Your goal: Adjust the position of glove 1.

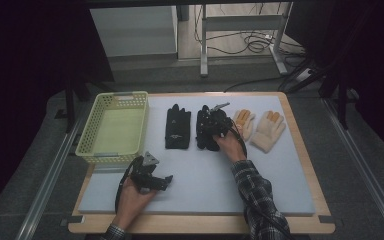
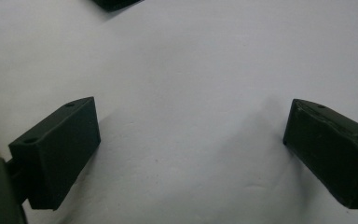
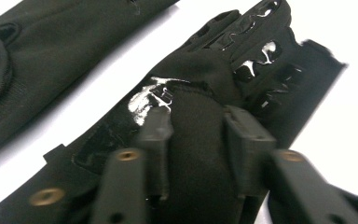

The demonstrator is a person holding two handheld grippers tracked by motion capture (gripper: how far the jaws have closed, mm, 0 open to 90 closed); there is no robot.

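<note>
Landmark: pale yellow perforated plastic basket [image 1: 114, 129], on grey foam mat [image 1: 205, 180].

- Flat black fabric glove [image 1: 177, 128]: just right of basket.
- Second black fabric glove [image 3: 242, 65]: next right; a raised fold pinched by right gripper [image 3: 193, 135].
- Two cream-and-orange knit gloves [image 1: 260, 127]: farthest right.
- Left gripper [image 2: 191, 149]: below basket, jaws wide, empty, over mat.

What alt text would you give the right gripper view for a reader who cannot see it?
The right gripper is shut on a raised fold of a black glove lying on the pale mat. A second black glove lies beside it at upper left.
</note>
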